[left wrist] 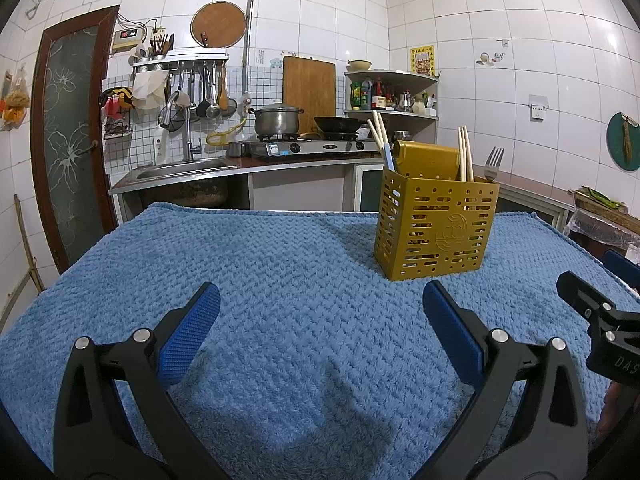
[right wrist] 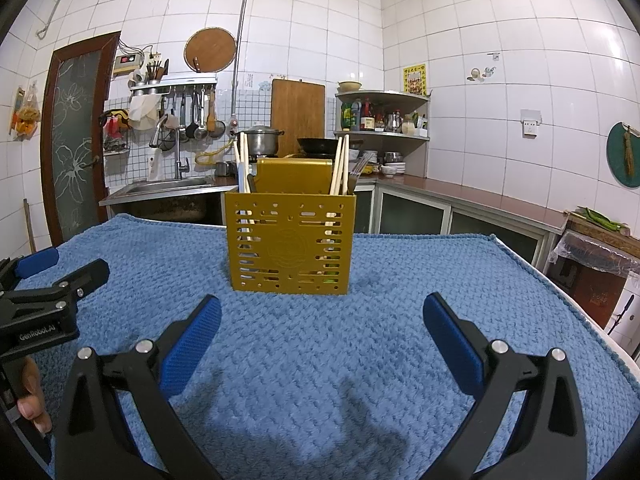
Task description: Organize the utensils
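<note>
A yellow slotted utensil holder (left wrist: 434, 224) (right wrist: 290, 242) stands upright on the blue towel (left wrist: 280, 280) (right wrist: 360, 340). Chopsticks (left wrist: 465, 154) (right wrist: 339, 168) and a fork (left wrist: 493, 163) (right wrist: 357, 174) stick up from it. More chopsticks (left wrist: 378, 128) (right wrist: 243, 160) lean in its left side. My left gripper (left wrist: 321, 300) is open over bare towel, short of the holder and to its left. My right gripper (right wrist: 322, 312) is open too, just in front of the holder, with nothing between its fingers. Each gripper shows at the edge of the other's view.
The towel covers a table whose far edge (left wrist: 320, 210) faces a kitchen counter with a sink (left wrist: 180, 170), a gas stove (left wrist: 312, 146), a pot and a wok. A corner shelf (left wrist: 392, 96) holds bottles. A person's thumb (right wrist: 32, 400) grips the left tool.
</note>
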Demonstrator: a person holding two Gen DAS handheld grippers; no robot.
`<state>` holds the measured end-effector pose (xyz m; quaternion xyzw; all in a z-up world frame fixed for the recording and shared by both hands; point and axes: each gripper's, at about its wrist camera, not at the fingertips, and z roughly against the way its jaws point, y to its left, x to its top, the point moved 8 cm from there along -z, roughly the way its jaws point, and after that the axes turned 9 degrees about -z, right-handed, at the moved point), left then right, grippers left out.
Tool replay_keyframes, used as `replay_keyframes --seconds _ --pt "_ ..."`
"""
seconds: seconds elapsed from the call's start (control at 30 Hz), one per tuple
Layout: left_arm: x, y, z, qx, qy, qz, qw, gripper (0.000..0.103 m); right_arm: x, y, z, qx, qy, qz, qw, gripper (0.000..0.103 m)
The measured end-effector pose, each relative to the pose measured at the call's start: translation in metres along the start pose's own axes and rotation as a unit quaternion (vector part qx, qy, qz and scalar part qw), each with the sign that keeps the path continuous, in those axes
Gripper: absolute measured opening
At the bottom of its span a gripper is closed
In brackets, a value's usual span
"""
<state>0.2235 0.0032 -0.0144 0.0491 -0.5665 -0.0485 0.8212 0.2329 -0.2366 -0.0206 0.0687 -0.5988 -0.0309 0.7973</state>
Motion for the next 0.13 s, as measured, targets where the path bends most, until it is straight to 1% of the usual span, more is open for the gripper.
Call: replay_keyframes --seconds 0.13 --pt "-0.0005 -0.0003 0.0004 0.000 -0.001 0.000 1.0000 0.098 -0.0003 0.0001 0.0002 0.000 0.001 0.000 1.000 0.099"
